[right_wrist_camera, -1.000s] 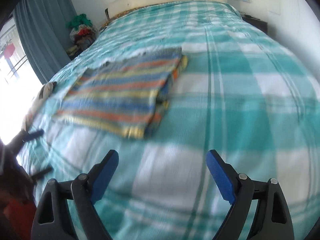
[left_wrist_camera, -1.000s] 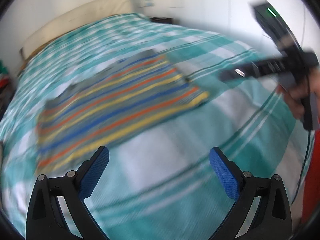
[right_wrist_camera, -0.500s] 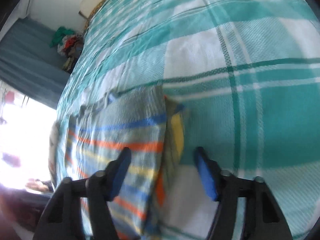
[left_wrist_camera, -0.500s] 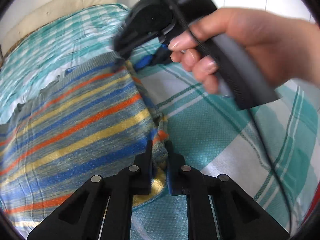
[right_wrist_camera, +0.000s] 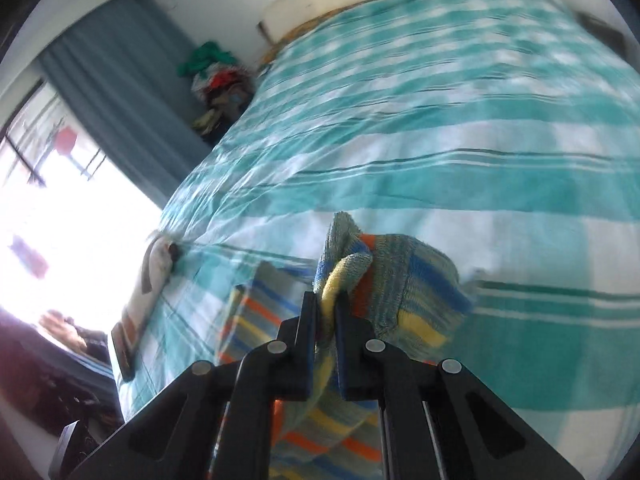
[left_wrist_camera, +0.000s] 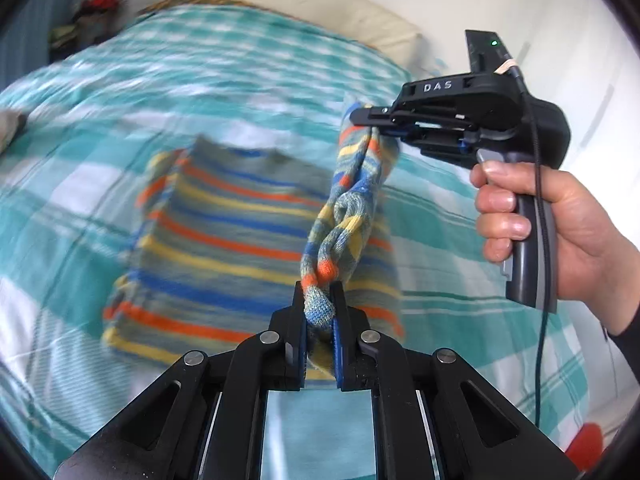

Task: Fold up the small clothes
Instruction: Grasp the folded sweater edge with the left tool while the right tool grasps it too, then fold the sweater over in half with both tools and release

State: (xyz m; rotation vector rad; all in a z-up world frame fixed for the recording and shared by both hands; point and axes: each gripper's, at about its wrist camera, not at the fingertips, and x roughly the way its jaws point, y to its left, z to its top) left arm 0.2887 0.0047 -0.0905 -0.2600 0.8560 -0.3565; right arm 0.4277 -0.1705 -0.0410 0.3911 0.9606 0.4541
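**Two grippers pinch one striped garment**

Both sets of fingers are clamped on the striped knit garment (left_wrist_camera: 224, 236). The left gripper (left_wrist_camera: 320, 312) grips a bunched edge; the right gripper (left_wrist_camera: 374, 130), whose fingers have just been closing, grips the other end, so a twisted length hangs lifted between them. The rest lies mid-bed on the teal checked bedspread (left_wrist_camera: 120, 80)

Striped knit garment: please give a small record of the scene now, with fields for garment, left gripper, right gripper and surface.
garment: striped knit garment, one edge lifted and twisted, the rest lying on the bed
left gripper: left gripper shut on the lifted edge
right gripper: right gripper shut on the same edge, held by a hand
surface: teal checked bedspread
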